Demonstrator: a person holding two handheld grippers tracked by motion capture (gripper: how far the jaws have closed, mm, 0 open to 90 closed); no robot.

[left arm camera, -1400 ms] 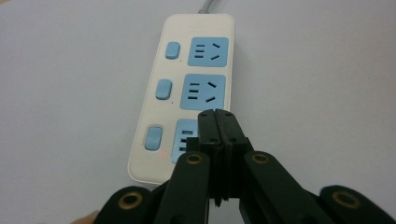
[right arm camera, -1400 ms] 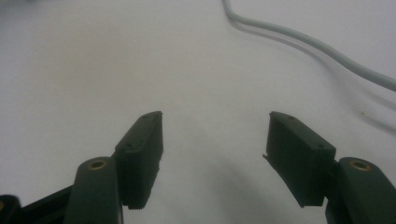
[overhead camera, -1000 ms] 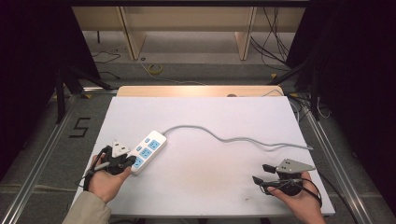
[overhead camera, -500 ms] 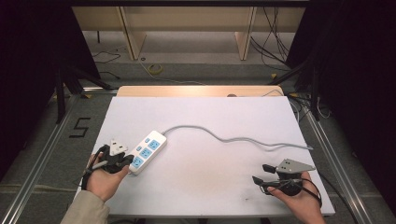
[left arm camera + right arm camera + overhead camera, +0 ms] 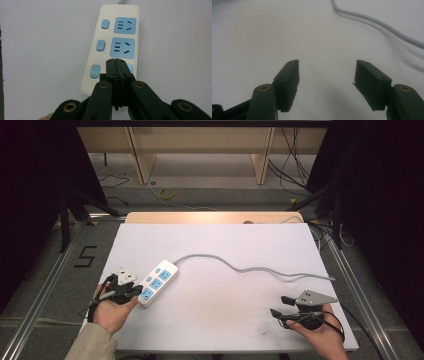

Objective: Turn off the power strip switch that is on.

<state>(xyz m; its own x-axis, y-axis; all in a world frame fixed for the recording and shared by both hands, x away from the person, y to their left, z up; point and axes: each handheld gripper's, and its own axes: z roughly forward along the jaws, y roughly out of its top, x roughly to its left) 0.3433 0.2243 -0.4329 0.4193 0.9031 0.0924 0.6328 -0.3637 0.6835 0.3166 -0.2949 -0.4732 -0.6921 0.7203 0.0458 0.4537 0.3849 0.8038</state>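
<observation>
- At the counter's (image 5: pixel 220 245) near-left edge: white power strip (image 5: pixel 158 282) lies flat, three blue sockets up.
- Left tool (image 5: pixel 116 65): jaws pressed together, empty, tips over the strip's nearest socket.
- Grey cord (image 5: pixel 250 268) snakes rightward across the counter, passing just beyond the right tool.
- Right tool (image 5: pixel 327 75): jaws spread apart, empty, over bare surface.

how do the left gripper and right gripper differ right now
The left gripper has its jaws shut together, tips over the power strip; the right gripper stands open over bare table. The grey cable runs past the right one. Both have black jaws.
</observation>
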